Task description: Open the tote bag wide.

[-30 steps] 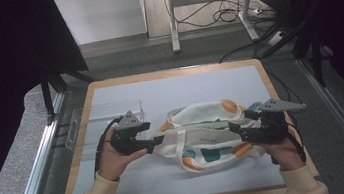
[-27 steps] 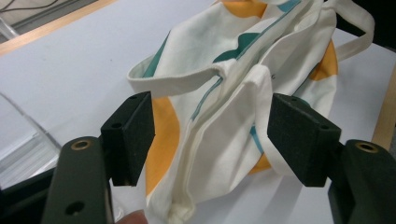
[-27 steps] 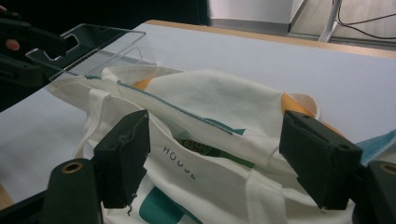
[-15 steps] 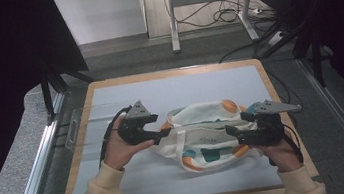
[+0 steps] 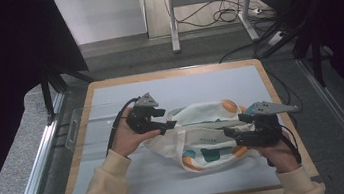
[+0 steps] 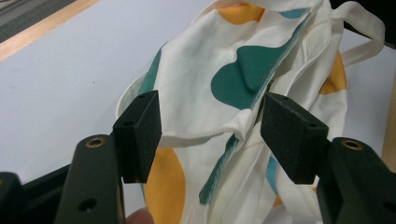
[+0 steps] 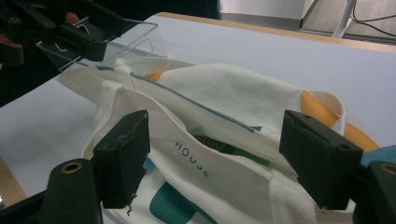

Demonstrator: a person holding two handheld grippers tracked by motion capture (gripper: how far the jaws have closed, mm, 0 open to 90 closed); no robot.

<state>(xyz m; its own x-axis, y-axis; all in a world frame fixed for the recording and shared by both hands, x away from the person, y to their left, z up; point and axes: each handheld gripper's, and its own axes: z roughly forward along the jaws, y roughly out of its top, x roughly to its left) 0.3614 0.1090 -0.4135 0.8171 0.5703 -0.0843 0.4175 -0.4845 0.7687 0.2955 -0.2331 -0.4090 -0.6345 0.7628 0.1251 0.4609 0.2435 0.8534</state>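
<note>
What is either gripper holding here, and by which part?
Nothing: the left gripper and right gripper both straddle folds of the white cloth tote bag with teal and orange patches, pads not pressing.

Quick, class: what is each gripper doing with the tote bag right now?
Left gripper: open, jaws just been closing, either side of the tote bag hem.
Right gripper: open, bag edge between the jaws, not pinched.

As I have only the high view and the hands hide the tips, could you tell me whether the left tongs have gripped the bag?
Observer: Not yet. The left tongs have just been closing, but the bag's hem lies between the pads, unpinched.
Operator: And the right tongs, please?
Observer: The right tongs stand open astride the bag's upper edge, not pressing it.
Operator: Can you read the print there?
Observer: The small black letters begin HOUS.
</note>
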